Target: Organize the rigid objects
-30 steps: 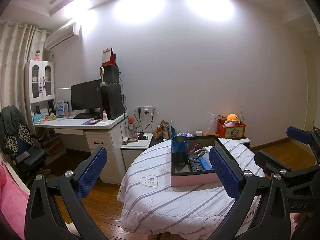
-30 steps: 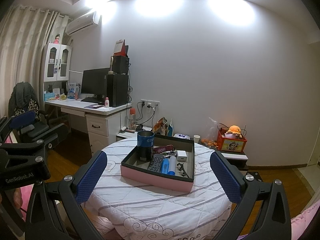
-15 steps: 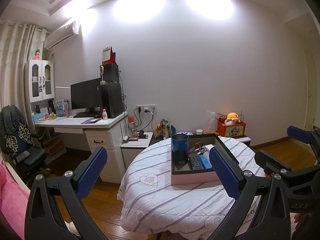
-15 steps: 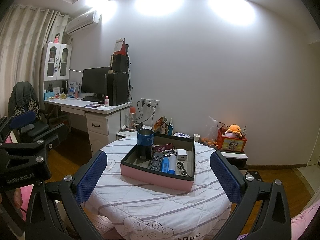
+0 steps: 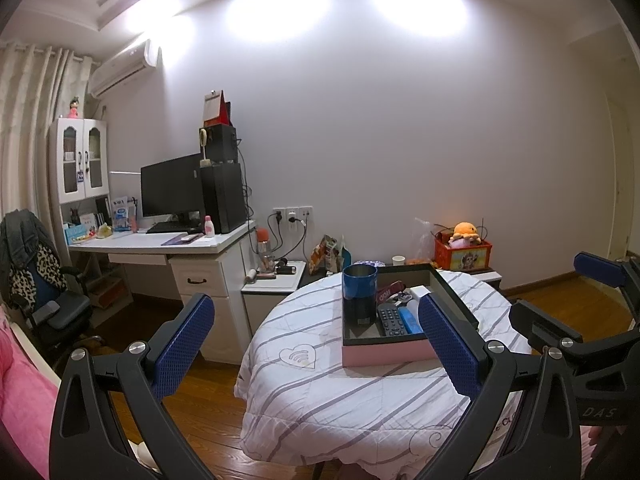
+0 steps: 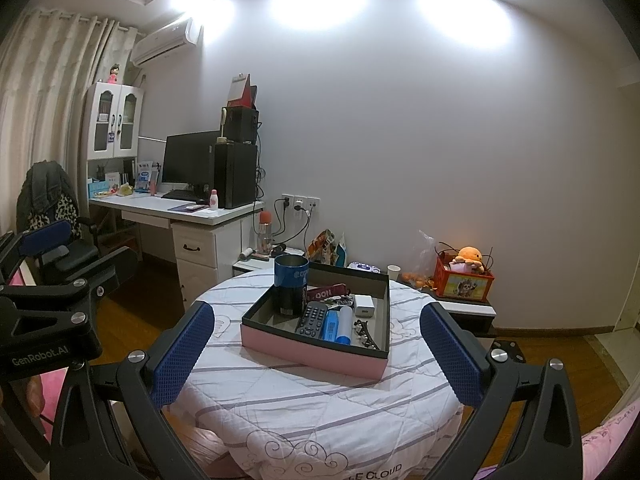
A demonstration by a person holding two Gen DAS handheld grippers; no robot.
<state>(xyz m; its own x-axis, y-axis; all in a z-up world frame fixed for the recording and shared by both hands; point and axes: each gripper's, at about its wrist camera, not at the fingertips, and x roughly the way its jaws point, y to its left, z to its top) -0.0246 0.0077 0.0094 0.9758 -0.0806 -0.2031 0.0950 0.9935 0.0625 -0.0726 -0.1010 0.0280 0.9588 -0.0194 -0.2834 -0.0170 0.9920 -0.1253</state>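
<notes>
- The left gripper was held in the air, well back from the round table, with its two blue pads spread wide and nothing between them.
- The right gripper was in the same condition: jaws released, empty, and also away from the table edge.
- The pink tray with dark inner walls stood on the striped tablecloth, and all the rigid objects I could see were already inside it.
- A blue cup stood upright in the far left corner of the tray; a black remote control lay just beside it, then a blue tube and a white-and-blue bottle lay side by side.
- A white charger block, a red strap and a small dark clip were also in the tray; whether the small pieces touched each other I could not tell.
- On the cloth around the tray, no loose object was visible.
- In my judgement, this scene fitted two stages: the things collected in the tray and the work finished, or the things waiting in the tray to be sorted elsewhere.
- Any next grasp would require bringing a gripper closer and lower, because both were far from the objects.
</notes>
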